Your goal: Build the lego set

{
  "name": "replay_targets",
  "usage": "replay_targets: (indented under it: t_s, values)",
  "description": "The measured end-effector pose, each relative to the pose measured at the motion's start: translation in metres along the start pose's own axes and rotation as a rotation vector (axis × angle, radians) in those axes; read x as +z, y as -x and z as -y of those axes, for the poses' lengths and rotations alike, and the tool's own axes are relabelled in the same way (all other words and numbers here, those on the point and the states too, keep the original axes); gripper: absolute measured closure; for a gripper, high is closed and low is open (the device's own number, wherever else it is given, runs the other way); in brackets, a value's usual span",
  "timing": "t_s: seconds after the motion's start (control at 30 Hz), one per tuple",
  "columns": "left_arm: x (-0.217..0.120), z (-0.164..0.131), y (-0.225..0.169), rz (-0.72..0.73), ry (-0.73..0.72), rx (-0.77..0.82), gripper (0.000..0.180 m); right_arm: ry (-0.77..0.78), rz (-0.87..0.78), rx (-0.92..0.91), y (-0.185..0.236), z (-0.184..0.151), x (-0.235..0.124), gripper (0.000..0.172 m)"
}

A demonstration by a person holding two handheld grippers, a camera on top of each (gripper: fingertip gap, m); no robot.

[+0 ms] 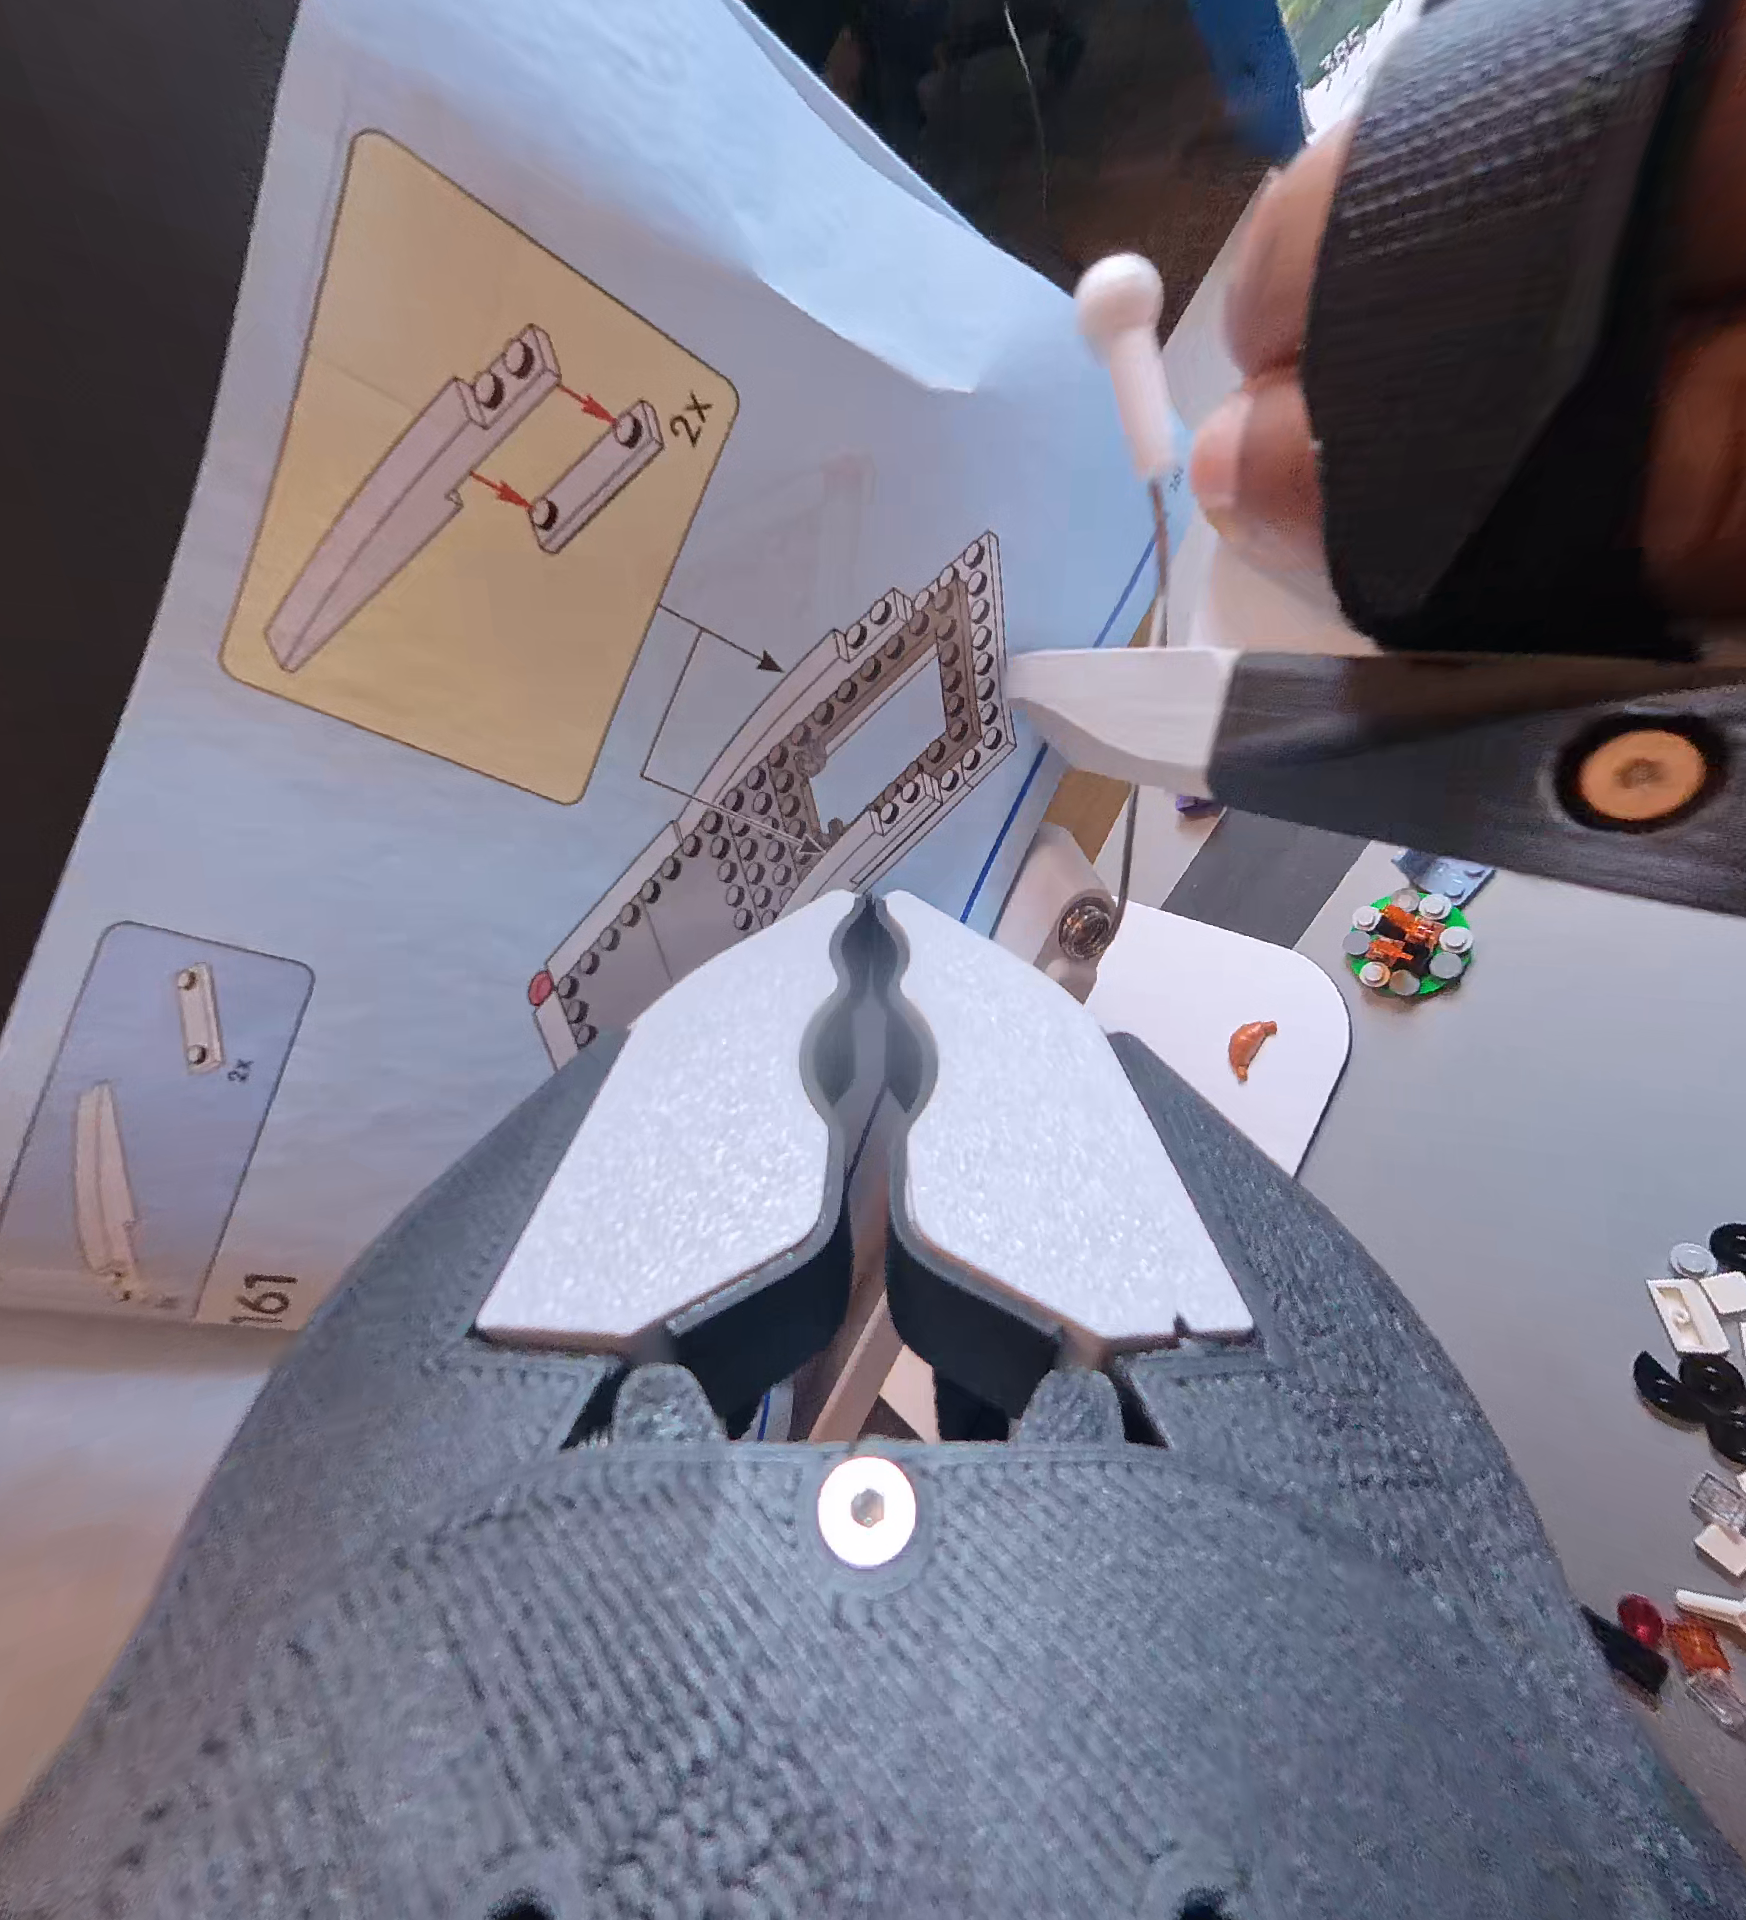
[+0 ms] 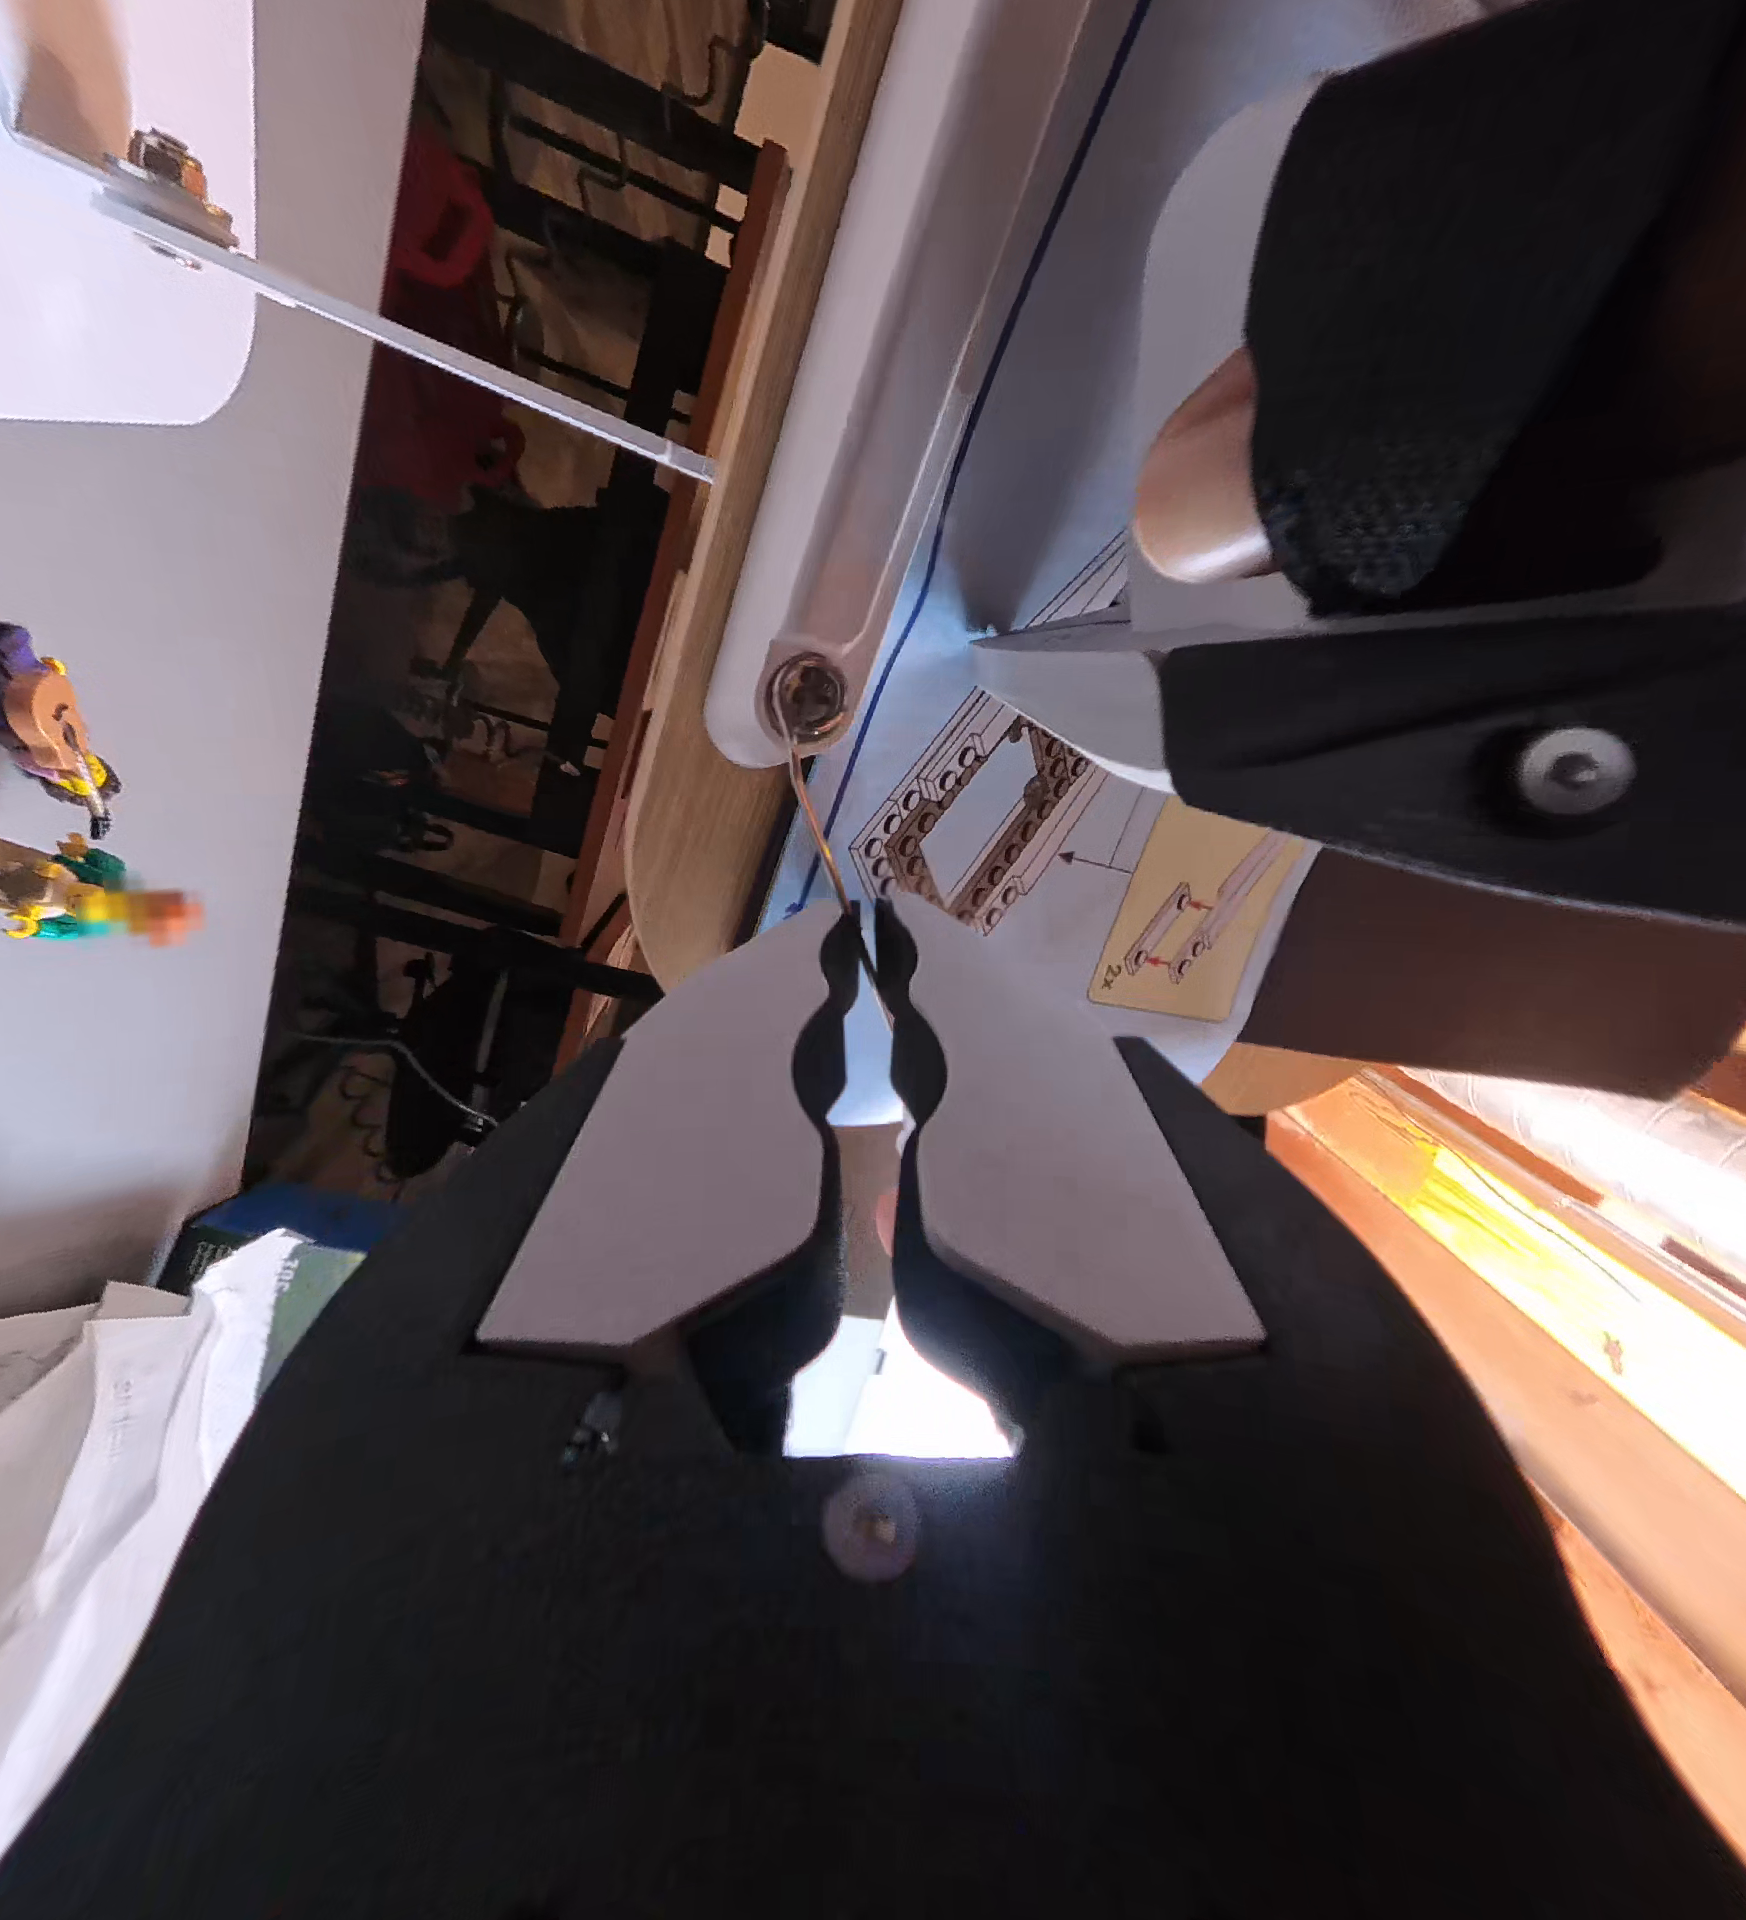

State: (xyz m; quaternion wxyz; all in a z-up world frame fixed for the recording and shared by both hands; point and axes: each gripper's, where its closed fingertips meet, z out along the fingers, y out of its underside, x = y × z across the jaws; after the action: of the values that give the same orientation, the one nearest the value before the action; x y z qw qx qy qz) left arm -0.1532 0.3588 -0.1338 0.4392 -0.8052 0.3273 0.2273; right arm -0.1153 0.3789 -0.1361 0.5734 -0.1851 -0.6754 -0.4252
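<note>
Beside the booklet [image 1: 495, 644], left gripper [image 1: 867, 914] is closed empty, right gripper [image 2: 867, 920] slightly parted around a wire [image 2: 817, 821], which might snag.

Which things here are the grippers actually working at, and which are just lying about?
At the grippers: instruction page; left gripper, shut at its edge; right gripper; stand's wire.
Lying about: loose bricks; green round piece; toy figures; brown croissant piece.
</note>
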Motion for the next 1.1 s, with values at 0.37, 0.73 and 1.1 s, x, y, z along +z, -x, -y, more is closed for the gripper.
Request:
replay_targets:
  t_s: [0.37, 0.73, 1.1]
  values:
    - [-0.002, 0.002, -0.002, -0.073, -0.091, -0.124, 0.180, -0.087, 0.064, 0.542, -0.028, -0.014, -0.021, 0.135]
    - [-0.085, -0.068, 0.063, 0.201, -0.357, -0.529, 0.180, -0.260, 0.233, 1.211, -0.020, 0.043, -0.046, 0.134]
    - [-0.097, -0.186, 0.126, 0.404, -0.365, -0.898, 0.180, -0.126, 0.229, 1.344, -0.024, 0.060, 0.008, 0.140]
